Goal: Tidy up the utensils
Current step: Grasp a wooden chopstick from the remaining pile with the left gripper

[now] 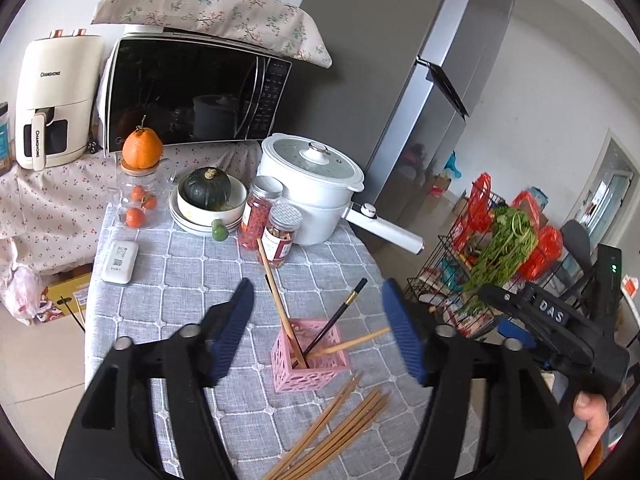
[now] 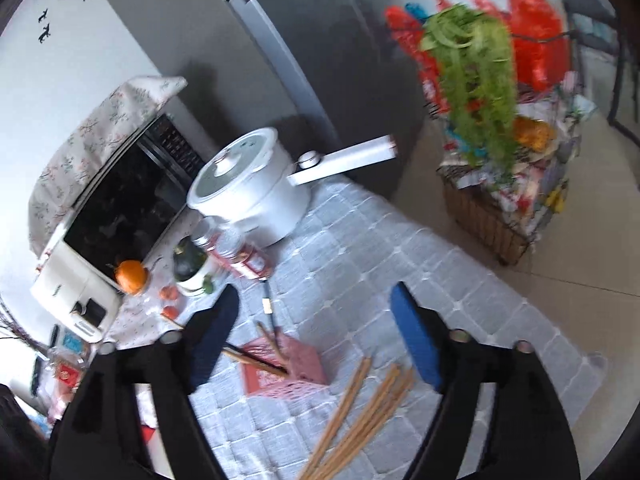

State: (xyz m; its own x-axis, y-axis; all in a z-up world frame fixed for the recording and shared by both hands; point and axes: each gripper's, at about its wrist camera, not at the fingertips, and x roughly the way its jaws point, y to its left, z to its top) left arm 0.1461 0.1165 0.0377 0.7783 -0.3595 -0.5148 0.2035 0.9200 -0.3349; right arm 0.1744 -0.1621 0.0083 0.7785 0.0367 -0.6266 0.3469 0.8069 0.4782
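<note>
A pink holder (image 1: pixel 310 356) stands on the grey checked worktop (image 1: pixel 168 264), with two wooden chopsticks and a black chopstick (image 1: pixel 340 314) leaning in it. It lies between and just beyond the left gripper (image 1: pixel 320 328), whose fingers (image 1: pixel 236 320) are wide apart and hold nothing. Loose wooden chopsticks (image 2: pixel 360 412) lie near the holder's right. The right gripper (image 2: pixel 316 336) angles down above them, fingers wide and empty. Only the left view shows a hand (image 1: pixel 592 424) on the right gripper's body; the right view is blurred.
</note>
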